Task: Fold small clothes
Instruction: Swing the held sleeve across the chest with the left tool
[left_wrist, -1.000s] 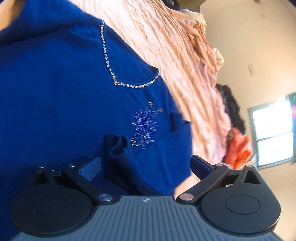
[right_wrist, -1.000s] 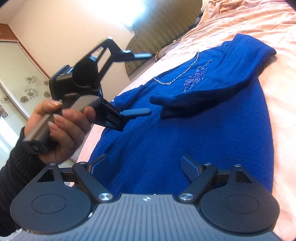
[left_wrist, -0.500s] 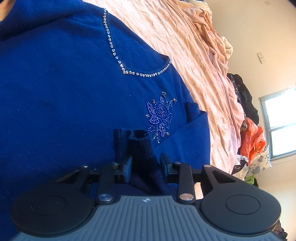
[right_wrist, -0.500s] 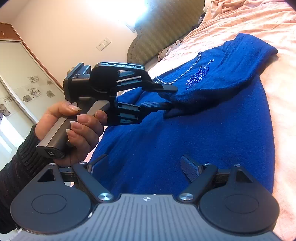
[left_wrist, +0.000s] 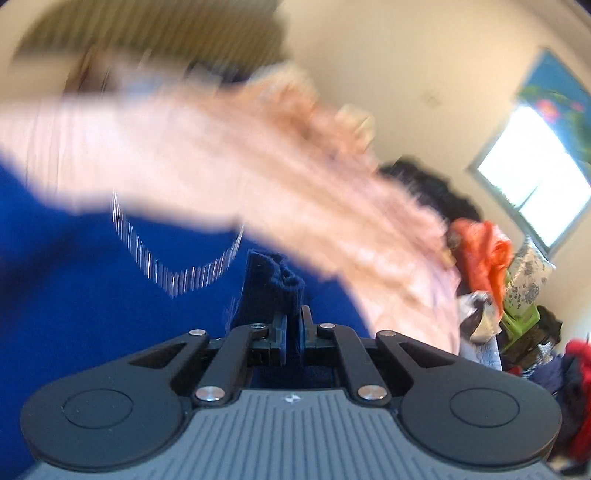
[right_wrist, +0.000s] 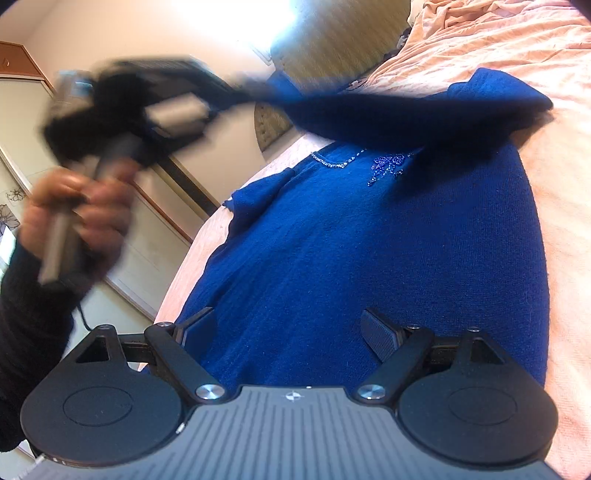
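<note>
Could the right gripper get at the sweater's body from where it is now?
Probably yes. The right gripper is open with the sweater body flat just ahead, nothing between them. The left gripper holds the sleeve up, farther off.

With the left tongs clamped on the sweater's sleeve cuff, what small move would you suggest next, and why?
Probably carry the sleeve cuff across the blue sweater and lay it flat: the left tongs hold it raised, while the right tongs hover open.
</note>
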